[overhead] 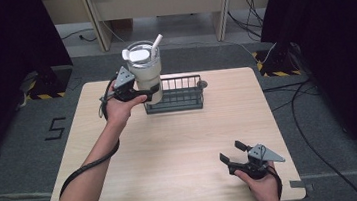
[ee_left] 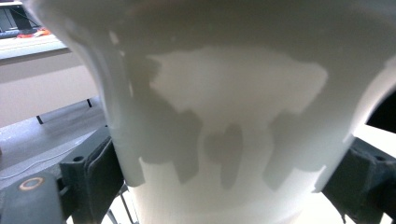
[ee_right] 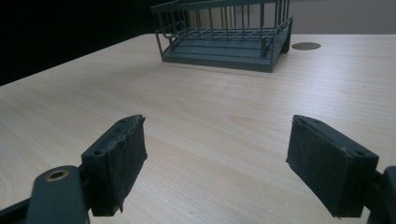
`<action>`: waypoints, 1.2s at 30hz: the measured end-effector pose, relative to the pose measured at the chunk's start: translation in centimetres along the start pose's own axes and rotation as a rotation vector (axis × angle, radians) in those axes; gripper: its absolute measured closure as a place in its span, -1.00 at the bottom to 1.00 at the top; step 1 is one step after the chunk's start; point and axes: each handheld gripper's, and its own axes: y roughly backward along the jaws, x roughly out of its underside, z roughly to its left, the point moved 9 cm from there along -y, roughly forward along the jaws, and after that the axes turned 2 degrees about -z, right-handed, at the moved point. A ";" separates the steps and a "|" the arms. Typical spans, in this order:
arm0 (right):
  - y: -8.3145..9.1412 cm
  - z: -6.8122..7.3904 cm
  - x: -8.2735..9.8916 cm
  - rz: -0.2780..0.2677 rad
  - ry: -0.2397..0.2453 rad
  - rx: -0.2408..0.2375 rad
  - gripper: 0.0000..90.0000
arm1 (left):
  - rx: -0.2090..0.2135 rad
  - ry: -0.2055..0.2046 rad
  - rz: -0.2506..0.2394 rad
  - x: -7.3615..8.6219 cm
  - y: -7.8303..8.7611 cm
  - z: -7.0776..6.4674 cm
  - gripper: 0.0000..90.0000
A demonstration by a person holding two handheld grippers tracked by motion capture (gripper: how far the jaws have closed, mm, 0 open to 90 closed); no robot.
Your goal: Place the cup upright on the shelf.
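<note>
A tall cream tumbler [overhead: 145, 71] with a clear lid and a white straw hangs above the left end of the dark wire rack [overhead: 181, 94]. My left gripper [overhead: 151, 92] is shut on the tumbler's lower body; in the left gripper view the cream wall [ee_left: 233, 116] sits tight between both black jaws. My right gripper [overhead: 232, 151] rests near the table's front right edge, open and holding nothing. In the right gripper view its pads [ee_right: 122, 158] stand wide apart over bare wood, facing the rack [ee_right: 224, 35].
The wooden table [overhead: 172, 151] has a round cable hole [overhead: 202, 84] just right of the rack. Dark curtains flank both sides. Cables lie on the floor at the right, and bench legs stand behind the table.
</note>
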 end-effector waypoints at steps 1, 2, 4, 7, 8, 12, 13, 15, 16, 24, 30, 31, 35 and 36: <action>0.0 0.0 0.0 -0.001 -0.001 0.000 -0.56 | 0.000 -0.001 0.002 -0.1 -0.2 0.0 -0.77; 0.0 0.0 0.0 -0.001 0.002 0.001 -0.56 | 0.000 0.000 0.003 -0.1 -0.4 0.0 -0.77; 0.0 0.0 0.0 -0.001 0.001 0.001 -0.56 | 0.000 0.002 0.003 -0.2 -0.6 0.1 -0.77; 0.0 0.0 0.0 -0.002 -0.006 -0.002 -0.56 | 0.000 0.008 0.003 -0.4 -1.5 0.2 -0.77; 0.0 0.0 0.0 -0.004 -0.004 -0.002 -0.56 | 0.000 0.008 0.004 -0.4 -1.7 0.2 -0.77; 0.0 0.0 0.0 -0.002 -0.008 -0.002 -0.56 | 0.002 0.012 0.007 -0.5 -2.4 0.3 -0.77; 0.0 0.0 0.0 -0.003 -0.008 -0.002 -0.56 | 0.003 0.009 0.010 -0.6 -2.9 0.3 -0.77; 0.0 0.0 0.0 -0.002 -0.008 -0.002 -0.56 | 0.003 0.009 0.013 -0.6 -3.1 0.3 -0.77; 0.0 0.0 0.0 -0.002 -0.008 -0.003 -0.56 | 0.003 0.008 0.015 -0.7 -3.5 0.3 -0.77; 0.0 0.0 0.0 -0.004 -0.015 -0.007 -0.56 | 0.006 0.008 0.028 -0.9 -5.0 0.4 -0.77; 0.0 0.0 0.0 -0.007 -0.009 -0.007 -0.56 | 0.002 0.003 0.034 -0.9 -6.4 0.5 -0.77; 0.0 0.0 0.0 -0.007 -0.009 -0.007 -0.56 | 0.003 0.005 0.035 -0.8 -6.6 0.5 -0.77; 0.0 0.0 0.0 -0.008 -0.009 -0.009 -0.56 | 0.004 0.006 0.041 -0.6 -7.3 0.4 -0.77; 0.0 0.0 0.0 -0.009 -0.007 -0.010 -0.56 | 0.004 0.006 0.041 -0.6 -7.3 0.4 -0.77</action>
